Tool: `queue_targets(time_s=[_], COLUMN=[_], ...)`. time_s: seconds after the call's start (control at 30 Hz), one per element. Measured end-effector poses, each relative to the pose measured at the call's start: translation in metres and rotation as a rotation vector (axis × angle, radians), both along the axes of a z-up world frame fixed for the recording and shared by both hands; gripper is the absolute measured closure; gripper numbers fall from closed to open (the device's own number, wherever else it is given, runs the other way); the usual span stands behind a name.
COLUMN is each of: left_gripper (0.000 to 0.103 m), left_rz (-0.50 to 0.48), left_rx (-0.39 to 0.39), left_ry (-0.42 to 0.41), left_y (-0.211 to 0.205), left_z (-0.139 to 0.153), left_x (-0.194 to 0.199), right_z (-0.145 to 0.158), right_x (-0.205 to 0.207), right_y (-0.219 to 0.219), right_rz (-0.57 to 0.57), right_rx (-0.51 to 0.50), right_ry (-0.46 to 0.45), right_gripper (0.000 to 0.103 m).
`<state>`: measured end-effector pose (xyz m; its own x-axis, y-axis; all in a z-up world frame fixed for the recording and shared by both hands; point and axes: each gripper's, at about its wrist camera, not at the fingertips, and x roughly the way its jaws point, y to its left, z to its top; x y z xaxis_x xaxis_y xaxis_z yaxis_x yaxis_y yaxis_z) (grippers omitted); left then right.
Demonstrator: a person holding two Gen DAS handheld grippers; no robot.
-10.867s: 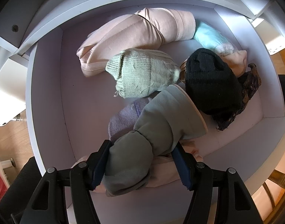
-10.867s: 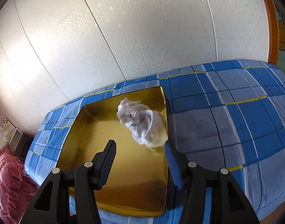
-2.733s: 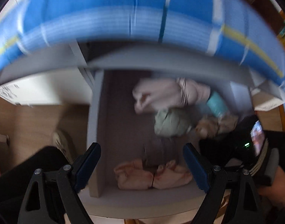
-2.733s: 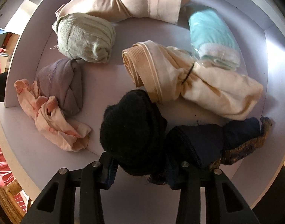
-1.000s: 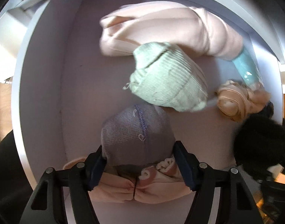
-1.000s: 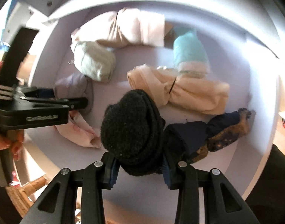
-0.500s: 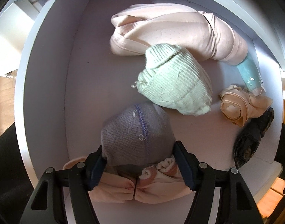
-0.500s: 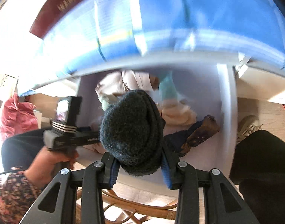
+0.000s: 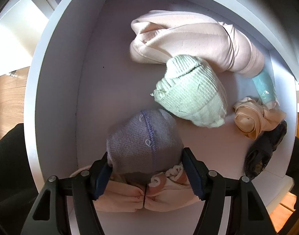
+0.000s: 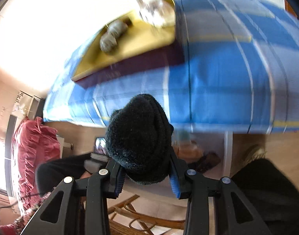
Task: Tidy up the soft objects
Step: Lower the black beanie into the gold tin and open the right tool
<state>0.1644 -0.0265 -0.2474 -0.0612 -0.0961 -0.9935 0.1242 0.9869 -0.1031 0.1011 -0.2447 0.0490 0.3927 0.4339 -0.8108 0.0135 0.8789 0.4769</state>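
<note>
In the left wrist view my left gripper (image 9: 146,171) is shut on a purple knit bundle (image 9: 143,141) inside the white drawer (image 9: 57,101). Near it lie a pale green knit roll (image 9: 190,94), a large pink bundle (image 9: 190,43), a teal roll (image 9: 264,86), a peach bundle (image 9: 253,120), a dark bundle (image 9: 265,150) and a pink cloth (image 9: 145,197) under the fingers. In the right wrist view my right gripper (image 10: 146,176) is shut on a black knit roll (image 10: 139,139), held up in front of the blue checked bed (image 10: 218,82). A yellow box (image 10: 133,45) on the bed holds a grey roll (image 10: 112,35) and a white cloth (image 10: 155,13).
A red quilt (image 10: 33,156) lies at the left of the right wrist view. A wicker chair (image 10: 133,217) is below the gripper. The person's dark leg (image 10: 266,192) is at the right. The drawer's walls enclose the left gripper on the left and far sides.
My right gripper has lifted the black roll out of the drawer and swung up toward the bed and yellow box. My left gripper stays shut on the purple bundle, slightly nearer the green roll.
</note>
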Motion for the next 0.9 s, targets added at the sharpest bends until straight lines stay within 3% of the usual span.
queue_targets(time_s=[0.2, 0.37, 0.53, 0.9], left_gripper=[0.034, 0.034, 0.034, 0.034], left_rz=[0.011, 0.024, 0.031, 0.038], left_rx=[-0.002, -0.010, -0.014, -0.020], left_ry=[-0.001, 0.002, 0.003, 0.015], left_y=[-0.002, 0.003, 0.007, 0.011], left_z=[-0.004, -0.008, -0.009, -0.010], left_x=[0.003, 0.002, 0.000, -0.001], right_z=[0.047, 0.062, 0.066, 0.043], right_x=[0.037, 0.077, 0.124, 0.220], right_y=[-0.009, -0.009, 0.005, 0.052], right_rz=[-0.014, -0.016, 0.015, 0.070], right_rx=[-0.063, -0.087, -0.150, -0.224], right_ry=[-0.093, -0.106, -0.100, -0.039], right_gripper=[0.065, 0.065, 0.065, 0.065])
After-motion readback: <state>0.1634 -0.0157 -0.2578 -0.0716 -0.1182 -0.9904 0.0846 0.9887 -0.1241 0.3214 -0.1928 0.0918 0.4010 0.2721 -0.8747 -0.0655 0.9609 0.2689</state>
